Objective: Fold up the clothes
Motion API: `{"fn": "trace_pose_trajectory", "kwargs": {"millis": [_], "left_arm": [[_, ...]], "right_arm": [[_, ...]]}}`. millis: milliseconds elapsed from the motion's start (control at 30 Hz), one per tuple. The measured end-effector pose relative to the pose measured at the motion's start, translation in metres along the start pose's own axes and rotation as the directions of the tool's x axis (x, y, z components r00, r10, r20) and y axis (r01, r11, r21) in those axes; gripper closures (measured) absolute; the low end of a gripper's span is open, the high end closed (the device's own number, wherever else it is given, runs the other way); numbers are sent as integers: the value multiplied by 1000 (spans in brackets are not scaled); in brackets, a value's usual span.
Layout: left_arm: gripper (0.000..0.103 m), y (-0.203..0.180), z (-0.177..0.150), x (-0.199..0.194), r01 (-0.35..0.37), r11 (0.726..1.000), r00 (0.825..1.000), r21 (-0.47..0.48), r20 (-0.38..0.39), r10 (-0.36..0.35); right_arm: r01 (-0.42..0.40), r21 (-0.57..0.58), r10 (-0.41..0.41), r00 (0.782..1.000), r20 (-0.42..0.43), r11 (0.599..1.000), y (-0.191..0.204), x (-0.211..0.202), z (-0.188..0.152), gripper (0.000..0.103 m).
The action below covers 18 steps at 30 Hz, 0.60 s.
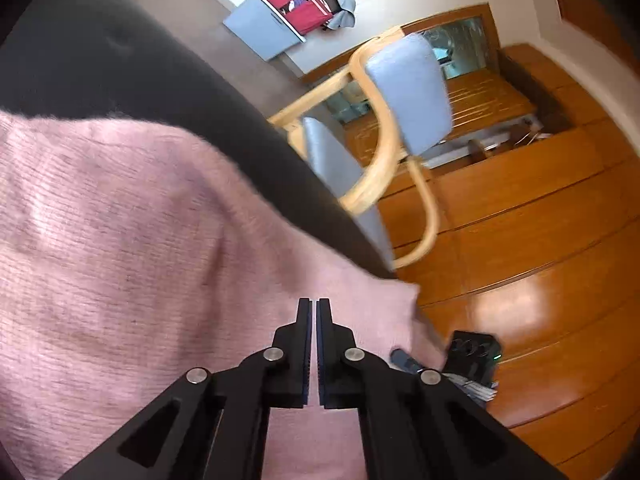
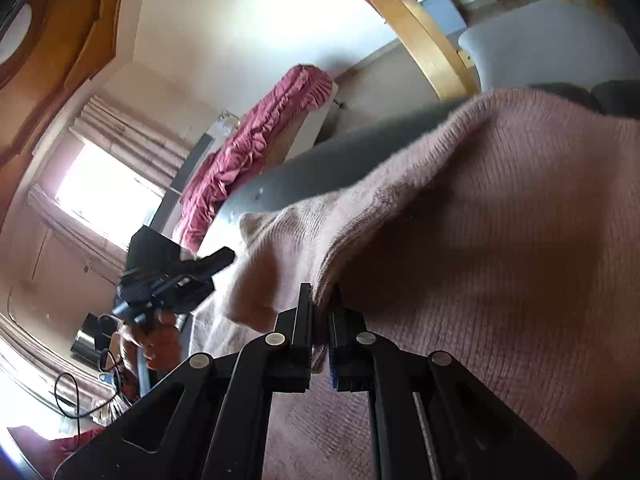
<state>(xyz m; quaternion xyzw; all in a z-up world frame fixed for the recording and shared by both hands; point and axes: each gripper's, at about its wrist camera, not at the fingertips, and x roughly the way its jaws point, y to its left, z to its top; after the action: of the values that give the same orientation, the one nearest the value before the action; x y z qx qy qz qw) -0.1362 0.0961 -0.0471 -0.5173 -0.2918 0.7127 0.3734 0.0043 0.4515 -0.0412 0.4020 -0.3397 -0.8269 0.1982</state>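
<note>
Lying spread over a dark grey tabletop is a fuzzy pink knitted sweater, its corner reaching the tabletop's edge just beyond the left tongs. Those tongs are hovering over the knit with their fingers nearly touching, only a thin slit between them, and nothing is showing in that slit. The right tongs are pinching a raised fold of the sweater's edge between narrow jaws. In the right wrist view, the left hand is gripping its black handle, held off to the side of the garment. A blue-cushioned bentwood chair is standing past the tabletop on a wooden floor.
</note>
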Motion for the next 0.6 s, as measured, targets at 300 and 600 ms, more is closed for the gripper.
{"fn": "trace_pose_trajectory", "kwargs": {"millis": [300, 600], "left_arm": [[47, 4, -20, 14, 105, 992, 994, -75, 17, -104], [96, -34, -19, 52, -61, 997, 997, 39, -41, 62]], "right_arm": [[-1, 37, 2, 1000, -30, 999, -13, 11, -1, 96], [16, -63, -19, 998, -57, 998, 6, 20, -7, 93]]}}
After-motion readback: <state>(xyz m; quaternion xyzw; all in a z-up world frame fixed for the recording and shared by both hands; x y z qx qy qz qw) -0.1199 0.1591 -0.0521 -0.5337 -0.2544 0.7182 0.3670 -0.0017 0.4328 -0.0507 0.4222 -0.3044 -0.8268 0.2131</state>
